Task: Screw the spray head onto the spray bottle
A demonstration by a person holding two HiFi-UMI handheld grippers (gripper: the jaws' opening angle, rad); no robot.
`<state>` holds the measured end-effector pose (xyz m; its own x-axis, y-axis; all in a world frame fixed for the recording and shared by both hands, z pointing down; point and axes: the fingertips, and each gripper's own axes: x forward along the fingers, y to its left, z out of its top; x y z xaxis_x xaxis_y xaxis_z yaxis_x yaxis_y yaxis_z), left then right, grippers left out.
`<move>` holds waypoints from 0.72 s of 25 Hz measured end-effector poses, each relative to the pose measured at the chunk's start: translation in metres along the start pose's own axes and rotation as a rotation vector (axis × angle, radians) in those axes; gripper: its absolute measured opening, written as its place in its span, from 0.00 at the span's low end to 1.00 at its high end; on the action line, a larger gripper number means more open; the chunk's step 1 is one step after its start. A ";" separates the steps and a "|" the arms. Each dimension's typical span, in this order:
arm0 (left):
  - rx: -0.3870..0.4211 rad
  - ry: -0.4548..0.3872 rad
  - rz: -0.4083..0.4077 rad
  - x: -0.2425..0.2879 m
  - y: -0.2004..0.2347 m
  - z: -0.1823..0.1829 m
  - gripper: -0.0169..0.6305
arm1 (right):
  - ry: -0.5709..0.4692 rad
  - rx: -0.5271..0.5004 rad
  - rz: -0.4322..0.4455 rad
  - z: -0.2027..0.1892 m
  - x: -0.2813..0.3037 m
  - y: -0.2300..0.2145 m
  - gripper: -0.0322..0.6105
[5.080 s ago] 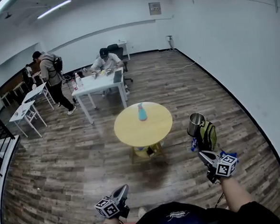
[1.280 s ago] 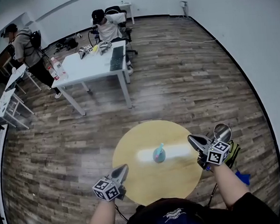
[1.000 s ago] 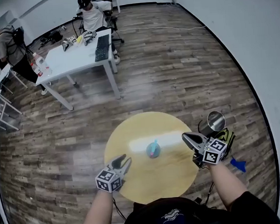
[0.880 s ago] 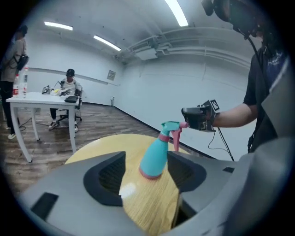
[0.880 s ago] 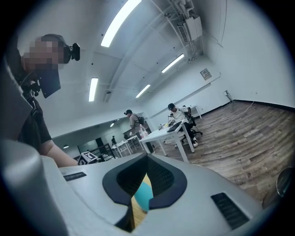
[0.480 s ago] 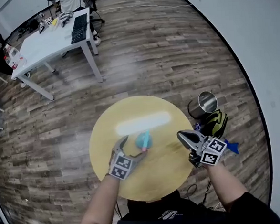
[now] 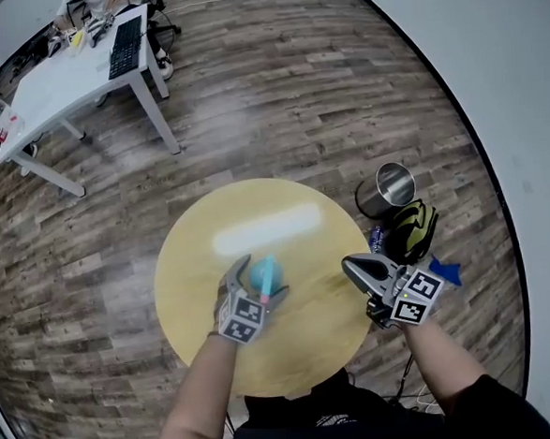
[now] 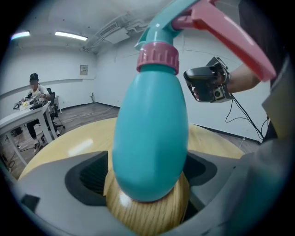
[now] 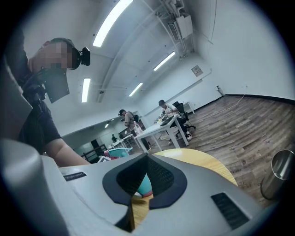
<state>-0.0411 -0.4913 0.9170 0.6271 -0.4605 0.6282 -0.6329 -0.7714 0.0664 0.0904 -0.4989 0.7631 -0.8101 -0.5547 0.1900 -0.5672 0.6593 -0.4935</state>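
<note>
A teal spray bottle (image 7: 266,273) stands upright on the round yellow table (image 7: 293,213). A pink collar (image 8: 157,57) and a teal head with a pink trigger (image 8: 230,37) sit on its neck. My left gripper (image 7: 257,286) reaches around the bottle's belly (image 8: 150,138). Its jaws have just been opening and stand wide, with gaps on both sides of the bottle. My right gripper (image 7: 351,267) hovers shut and empty near the table's right edge, pointing at the bottle (image 9: 143,184), which shows partly behind its closed jaws.
A steel bin (image 7: 387,185) and a green and black backpack (image 7: 409,233) stand on the wooden floor just right of the table. A white desk (image 7: 68,73) stands far off at the upper left, with a seated person (image 8: 33,87) at it.
My left gripper has come down and forward over the table, opened wide, and now brackets the bottle. The right gripper has sunk a little. The head view has tilted further down.
</note>
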 end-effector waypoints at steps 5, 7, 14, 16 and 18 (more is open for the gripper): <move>-0.012 0.014 0.038 0.019 0.002 -0.007 0.78 | 0.001 0.012 0.000 -0.004 -0.004 -0.010 0.09; -0.006 0.018 0.046 0.021 0.005 -0.008 0.75 | 0.003 0.015 0.001 -0.008 -0.006 -0.012 0.09; 0.049 0.100 0.037 0.017 0.016 0.005 0.74 | 0.005 0.022 0.005 0.001 -0.004 -0.015 0.09; 0.119 0.140 0.037 0.008 0.018 0.014 0.74 | 0.001 0.021 0.014 0.009 -0.005 -0.012 0.09; 0.205 0.184 0.036 -0.005 0.021 0.025 0.74 | -0.005 0.015 0.025 0.017 -0.007 -0.006 0.09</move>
<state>-0.0462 -0.5163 0.8953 0.5006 -0.4162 0.7591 -0.5368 -0.8372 -0.1050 0.1019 -0.5081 0.7500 -0.8229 -0.5411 0.1731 -0.5448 0.6652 -0.5106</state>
